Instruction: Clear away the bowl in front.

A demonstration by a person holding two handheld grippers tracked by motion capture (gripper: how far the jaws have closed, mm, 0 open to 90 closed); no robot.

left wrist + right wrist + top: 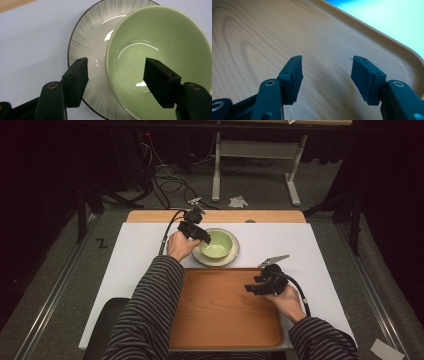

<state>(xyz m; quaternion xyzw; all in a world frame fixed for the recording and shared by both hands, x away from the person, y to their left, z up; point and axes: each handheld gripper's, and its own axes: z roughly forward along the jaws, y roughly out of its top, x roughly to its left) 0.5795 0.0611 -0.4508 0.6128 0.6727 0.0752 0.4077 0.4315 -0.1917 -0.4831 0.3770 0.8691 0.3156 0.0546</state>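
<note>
Over the bowl (pixel 216 245) now, your left gripper (pixel 199 234) has its jaws set astride the near rim: in the left gripper view one pad sits inside the green bowl (pixel 160 62), the other hangs outside it over the plate (pixel 87 45). Jaws are wide apart and nothing is pinched yet; there's daylight between each pad and the rim. So this reads as the reach-and-straddle step of a pick, with the grasp not made.

That bowl sits on the plate (pixel 235 255) at the far middle of the white mat (pixel 300 245), just beyond the far edge of the tray (pixel 220 315). It looks off-centre on the plate, pushed toward one side.

Your right gripper (pixel 259 286) hovers over the right part of the tray, jaws open and empty, bare wood grain (pixel 262 37) beneath them.

Next up, I'd say: close the left pads squarely on the bowl wall, low enough to get a real bite on that thin glazed rim. Watch the outer pad; it's near the plate, and if it drags the plate along, the lift gets messy. Glazed ceramic will be slick, so squeeze firmly before you raise it, and lift straight so the plate stays put. The empty tray looks like the likely landing spot.
</note>
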